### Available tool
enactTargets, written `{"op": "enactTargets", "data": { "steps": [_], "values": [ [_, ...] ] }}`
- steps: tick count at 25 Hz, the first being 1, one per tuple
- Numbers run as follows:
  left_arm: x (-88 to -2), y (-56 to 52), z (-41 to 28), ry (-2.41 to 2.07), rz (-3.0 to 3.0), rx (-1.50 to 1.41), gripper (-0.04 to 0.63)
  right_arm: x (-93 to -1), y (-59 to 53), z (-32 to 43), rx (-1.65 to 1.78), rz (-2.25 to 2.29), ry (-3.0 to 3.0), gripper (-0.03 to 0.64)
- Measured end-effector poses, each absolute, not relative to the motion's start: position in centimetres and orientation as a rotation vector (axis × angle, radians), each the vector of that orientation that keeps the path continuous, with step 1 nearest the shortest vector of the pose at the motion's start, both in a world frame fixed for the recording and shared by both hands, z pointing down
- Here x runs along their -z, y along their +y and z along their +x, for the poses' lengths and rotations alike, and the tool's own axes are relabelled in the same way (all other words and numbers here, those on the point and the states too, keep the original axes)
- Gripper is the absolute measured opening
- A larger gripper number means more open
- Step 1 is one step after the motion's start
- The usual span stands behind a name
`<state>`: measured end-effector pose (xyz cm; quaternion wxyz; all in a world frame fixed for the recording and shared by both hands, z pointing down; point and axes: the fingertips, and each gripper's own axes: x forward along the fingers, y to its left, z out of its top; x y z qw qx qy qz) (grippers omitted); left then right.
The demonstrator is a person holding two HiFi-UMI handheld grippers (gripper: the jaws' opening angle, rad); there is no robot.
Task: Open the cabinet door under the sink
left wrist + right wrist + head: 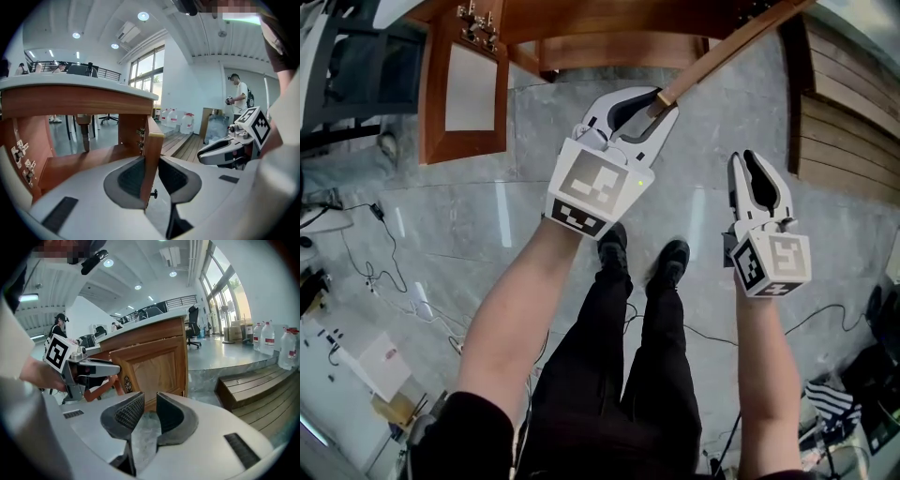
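The wooden cabinet door [727, 47] stands swung out, seen edge-on from above in the head view. My left gripper [654, 101] is shut on its free edge. In the left gripper view that door's edge [152, 150] sits between the pads of the left gripper [151, 173], and a small dark knob [153, 192] shows just below. The open cabinet [609, 47] lies behind it. My right gripper [745, 157] hangs apart to the right over the floor. Its pads [130, 412] stand a little apart around nothing, so the right gripper [150, 411] is open.
A second cabinet door [469, 84] stands open at the left, hinges showing. Wooden steps [848, 122] rise at the right, with water bottles [267, 343] beyond. Cables [384, 272] trail over the stone floor at left. My shoes [642, 258] are just below the grippers.
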<state>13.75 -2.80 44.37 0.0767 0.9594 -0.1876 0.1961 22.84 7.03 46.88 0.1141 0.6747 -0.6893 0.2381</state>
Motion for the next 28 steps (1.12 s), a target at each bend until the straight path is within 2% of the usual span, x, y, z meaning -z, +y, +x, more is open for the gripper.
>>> {"op": "enactTargets", "data": {
  "steps": [15, 21, 23, 28],
  "values": [
    [-44.8, 4.7, 19.1, -0.692, 2.761, -0.578, 0.115, -45.9, 13.9, 29.0, -0.729, 1.979, -1.987, 0.094],
    [-45.3, 8.6, 24.3, -0.56, 2.799, -0.593, 0.118, -46.8, 17.3, 31.4, -0.761, 1.977, -1.956, 0.092],
    [-45.5, 9.4, 25.9, -0.544, 2.792, -0.589, 0.14, -46.9, 18.3, 32.1, -0.786, 1.98, -1.942, 0.092],
    [-44.3, 10.5, 27.0, -0.526, 2.771, -0.606, 0.112, -45.5, 20.8, 33.7, -0.819, 2.007, -1.911, 0.091]
  ]
}}
